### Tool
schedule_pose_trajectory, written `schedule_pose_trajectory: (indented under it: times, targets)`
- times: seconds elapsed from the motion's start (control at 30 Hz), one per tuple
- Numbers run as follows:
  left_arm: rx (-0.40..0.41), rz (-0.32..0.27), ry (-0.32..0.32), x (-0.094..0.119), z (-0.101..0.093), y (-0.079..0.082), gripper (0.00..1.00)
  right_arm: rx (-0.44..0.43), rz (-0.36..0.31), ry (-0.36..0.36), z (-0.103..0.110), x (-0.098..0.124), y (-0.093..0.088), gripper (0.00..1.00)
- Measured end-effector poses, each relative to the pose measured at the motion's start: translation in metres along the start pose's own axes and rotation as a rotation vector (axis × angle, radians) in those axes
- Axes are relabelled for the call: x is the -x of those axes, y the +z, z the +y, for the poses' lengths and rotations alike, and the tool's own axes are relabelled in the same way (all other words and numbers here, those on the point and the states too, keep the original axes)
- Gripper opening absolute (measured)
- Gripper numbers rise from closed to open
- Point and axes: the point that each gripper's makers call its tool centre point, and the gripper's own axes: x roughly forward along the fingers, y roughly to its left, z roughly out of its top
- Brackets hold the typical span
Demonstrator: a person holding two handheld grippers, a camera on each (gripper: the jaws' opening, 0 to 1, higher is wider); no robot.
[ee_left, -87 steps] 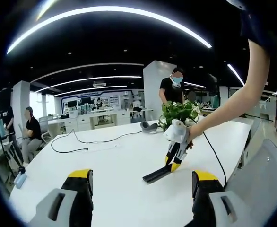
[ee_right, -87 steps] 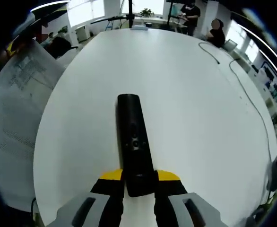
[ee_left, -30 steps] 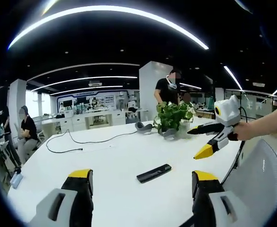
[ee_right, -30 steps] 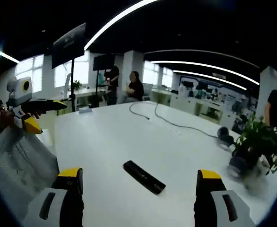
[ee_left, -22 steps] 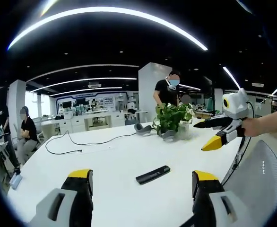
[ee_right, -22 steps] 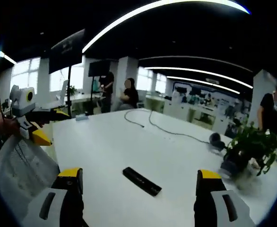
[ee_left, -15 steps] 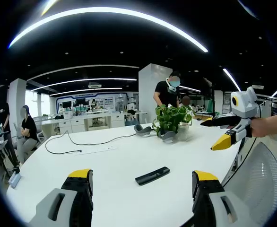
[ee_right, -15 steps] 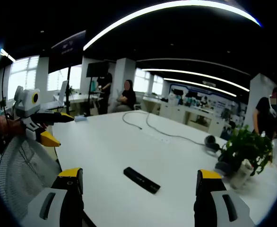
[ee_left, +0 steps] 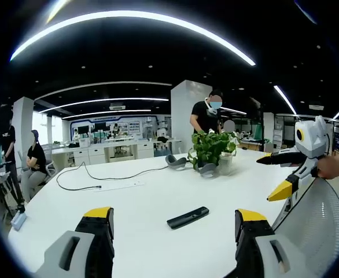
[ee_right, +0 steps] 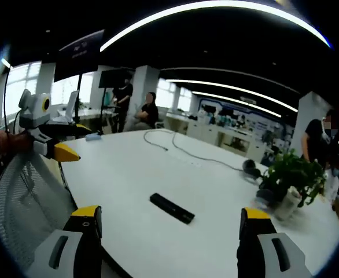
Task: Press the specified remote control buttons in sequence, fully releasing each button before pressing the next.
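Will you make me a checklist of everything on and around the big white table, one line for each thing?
Surface: large white table, mostly bare.
Job's things: slim black remote control lying flat on the table, nothing touching it.
Clutter: green potted plant and grey headphones near the far edge.
Grippers: left gripper open, held back from the remote control; right gripper open, also held back; each appears at the edge of the other's view, jaws apart.
Cables: thin black cable trailing across the far part of the table.
Surroundings: open office with ceiling light strips, a white mesh chair back beside the table, people standing and sitting in the background.
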Motion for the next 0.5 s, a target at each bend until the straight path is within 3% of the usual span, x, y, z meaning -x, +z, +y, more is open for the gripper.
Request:
schedule_pose_trajectory:
  times: [0.17,0.5]
  targets:
    - [0.000,-0.027,0.022,0.0015,0.0048,0.0046,0.92,0.029,-0.041,-0.005,0.0025,0.0053,0.0062,0.92]
    - [-0.011,-0.032,0.036,0.0016,0.0065,0.0060,0.94,-0.024,-0.053,-0.017,-0.0046,0.0056,0.0079,0.90]
